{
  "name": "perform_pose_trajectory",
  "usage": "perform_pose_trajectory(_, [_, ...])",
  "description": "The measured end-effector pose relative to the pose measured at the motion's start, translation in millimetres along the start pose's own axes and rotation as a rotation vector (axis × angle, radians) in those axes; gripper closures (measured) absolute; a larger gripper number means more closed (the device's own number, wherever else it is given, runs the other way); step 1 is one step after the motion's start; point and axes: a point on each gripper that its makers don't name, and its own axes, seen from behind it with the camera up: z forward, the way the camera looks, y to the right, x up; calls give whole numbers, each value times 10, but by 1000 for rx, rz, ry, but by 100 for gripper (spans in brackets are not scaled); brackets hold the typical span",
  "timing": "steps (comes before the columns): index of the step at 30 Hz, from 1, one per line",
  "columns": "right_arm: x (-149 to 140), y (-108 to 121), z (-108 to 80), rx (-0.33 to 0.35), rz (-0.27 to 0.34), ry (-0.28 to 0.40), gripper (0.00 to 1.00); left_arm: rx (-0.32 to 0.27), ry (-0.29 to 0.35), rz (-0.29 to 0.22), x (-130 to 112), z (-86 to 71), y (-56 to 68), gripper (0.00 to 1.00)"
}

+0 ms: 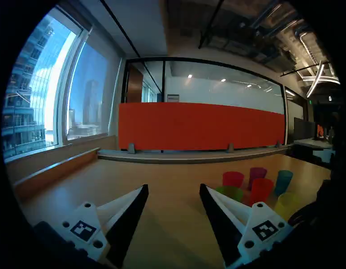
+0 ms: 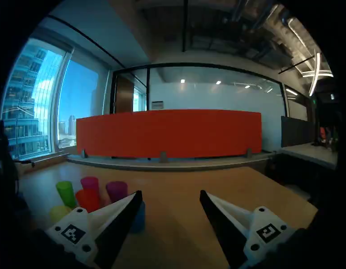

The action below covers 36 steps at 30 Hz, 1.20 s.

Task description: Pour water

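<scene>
Left tool (image 1: 173,186) released, right tool (image 2: 170,193) released, coloured cups (image 1: 261,188) on table (image 1: 128,175), contents hidden

Both views looked forward from low above the light wooden table (image 1: 173,219) toward the long orange partition panel (image 1: 200,125). They shared the near cluster of coloured plastic cups (image 1: 261,188), right in the left gripper view, left in the other.

2 hand-held grippers (image 1: 173,185) (image 2: 170,192) — jaws apart

Right gripper (image 2: 170,193), fingers spread and empty, over a wooden table (image 2: 182,224). Coloured cups (image 2: 87,198) cluster left; orange partition (image 2: 168,134) behind.
</scene>
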Motion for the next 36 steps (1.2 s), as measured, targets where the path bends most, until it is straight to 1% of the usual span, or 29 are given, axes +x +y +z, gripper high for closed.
perform_pose_trajectory(3, [120,-63,-37,15,4,-5,0,-8,-1,0,138,32,15,16])
perform_pose_trajectory(9, [394,-182,-38,68,0,-34,0,-62,-3,-13,498,97,101,16])
perform_pose_trajectory(12, [539,-240,-26,94,-17,-40,0,-84,9,4,721,114,144,16])
perform_pose_trajectory(17, [823,-314,4,120,-48,-30,0,-116,31,44,1095,131,242,16])
perform_pose_trajectory(20, [990,-346,23,131,-57,-27,0,-146,43,48,1302,143,319,16])
perform_pose_trajectory(23, [1149,-378,36,144,-54,-22,0,-177,51,42,1471,159,387,16])
perform_pose_trajectory(26, [1292,-406,37,161,-46,-16,0,-204,52,36,1593,177,441,16])
perform_pose_trajectory(29, [1375,-421,46,175,-39,-7,0,-227,51,31,1676,202,476,16])
perform_pose_trajectory(33, [1373,-465,43,215,-38,-9,0,-279,40,24,1711,214,563,16])
perform_pose_trajectory(36, [1366,-530,17,263,-41,-14,0,-334,28,24,1709,200,666,16])
